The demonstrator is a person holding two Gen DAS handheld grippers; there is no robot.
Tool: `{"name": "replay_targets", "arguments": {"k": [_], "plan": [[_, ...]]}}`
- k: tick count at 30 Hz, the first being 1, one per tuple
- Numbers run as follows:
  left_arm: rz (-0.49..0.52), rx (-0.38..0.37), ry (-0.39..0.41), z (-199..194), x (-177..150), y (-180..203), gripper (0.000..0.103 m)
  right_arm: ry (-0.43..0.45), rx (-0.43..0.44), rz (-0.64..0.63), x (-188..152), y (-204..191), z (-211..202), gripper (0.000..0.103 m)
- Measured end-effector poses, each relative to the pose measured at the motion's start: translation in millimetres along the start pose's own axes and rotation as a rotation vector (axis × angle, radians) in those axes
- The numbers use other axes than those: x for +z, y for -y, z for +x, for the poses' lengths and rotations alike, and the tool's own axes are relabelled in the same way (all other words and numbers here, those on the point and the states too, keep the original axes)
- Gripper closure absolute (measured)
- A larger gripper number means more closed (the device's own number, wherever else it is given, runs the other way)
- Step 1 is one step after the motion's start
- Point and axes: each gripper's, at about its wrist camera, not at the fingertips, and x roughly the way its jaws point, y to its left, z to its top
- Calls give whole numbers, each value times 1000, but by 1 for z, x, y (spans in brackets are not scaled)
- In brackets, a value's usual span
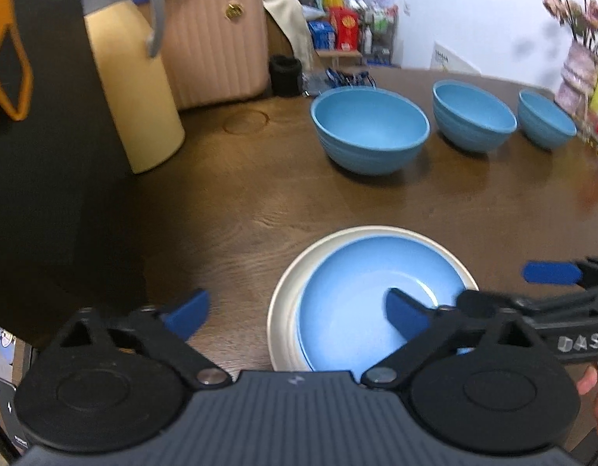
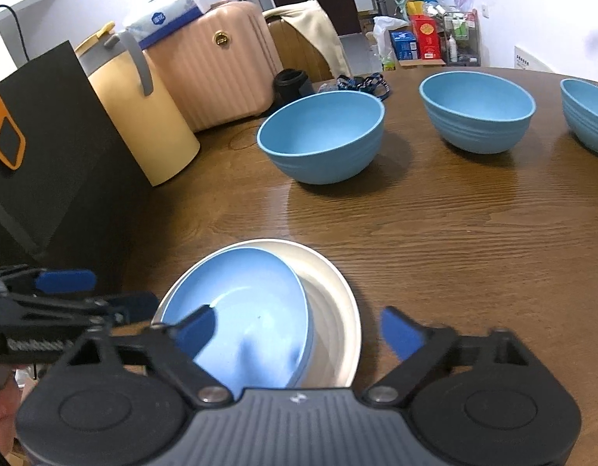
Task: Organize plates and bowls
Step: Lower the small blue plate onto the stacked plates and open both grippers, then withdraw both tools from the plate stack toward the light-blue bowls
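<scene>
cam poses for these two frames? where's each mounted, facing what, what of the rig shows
Left wrist: on the left gripper, looking along its open fingers at the blue plate on the white plate; right gripper enters from the right.
Right wrist: on the right gripper, also open, over the same plates; left gripper enters from the left.
Shared: both plates, three blue bowls, wooden table, pink suitcase.

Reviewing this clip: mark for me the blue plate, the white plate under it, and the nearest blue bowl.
blue plate [image 2: 256, 303]: right wrist view, on its inner floor.
white plate [image 2: 333, 310]: right wrist view, on the bare right part of its rim.
nearest blue bowl [image 2: 318, 132]: right wrist view, on its inner wall.
</scene>
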Motion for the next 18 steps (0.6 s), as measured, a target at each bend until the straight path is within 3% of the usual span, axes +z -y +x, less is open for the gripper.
{"name": "replay_targets", "arguments": {"k": [6, 18], "plan": [[-99, -80, 28, -17, -7, -13, 0, 30, -49, -1, -11, 0, -27, 0], [-101, -118, 80, -46, -20, -10, 0, 97, -110, 48, -34, 9, -79, 0]]}}
